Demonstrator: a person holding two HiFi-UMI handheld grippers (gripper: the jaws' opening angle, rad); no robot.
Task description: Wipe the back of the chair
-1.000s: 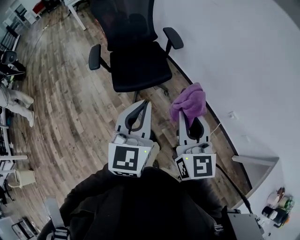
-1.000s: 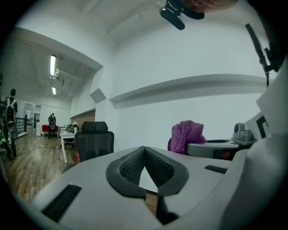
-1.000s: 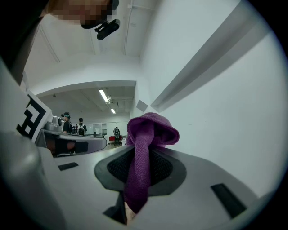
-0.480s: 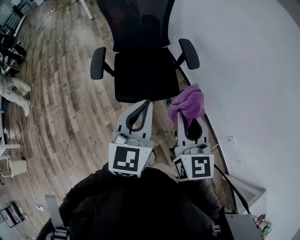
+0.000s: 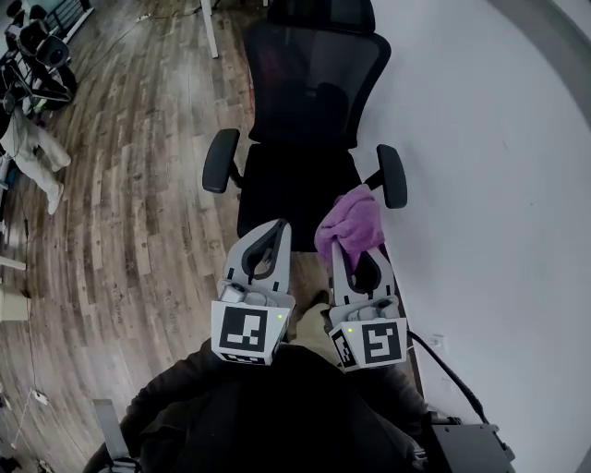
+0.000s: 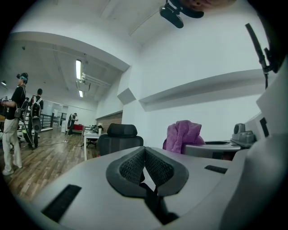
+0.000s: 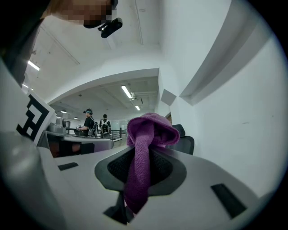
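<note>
A black office chair [image 5: 300,175] with a mesh back [image 5: 314,83] and a headrest [image 5: 323,14] faces me beside the white wall. My right gripper [image 5: 343,242] is shut on a purple cloth [image 5: 351,222] that bunches over its tips, just above the chair's seat and right armrest [image 5: 391,175]. In the right gripper view the cloth [image 7: 144,148] hangs between the jaws and hides most of the chair [image 7: 182,143]. My left gripper [image 5: 278,227] is shut with nothing in it, over the seat's front edge. The left gripper view shows the chair's headrest [image 6: 120,131] and the cloth [image 6: 182,135].
A wooden floor [image 5: 129,203] spreads to the left. The white wall [image 5: 499,185] runs close along the chair's right side. A person [image 5: 28,152] stands at the far left, and a desk leg [image 5: 211,28] shows behind the chair. Other people [image 7: 87,123] stand in the distance.
The chair has come closer and more upright in view; its whole back and headrest now show. Both grippers have shifted toward the seat, the cloth still held in the right one.
</note>
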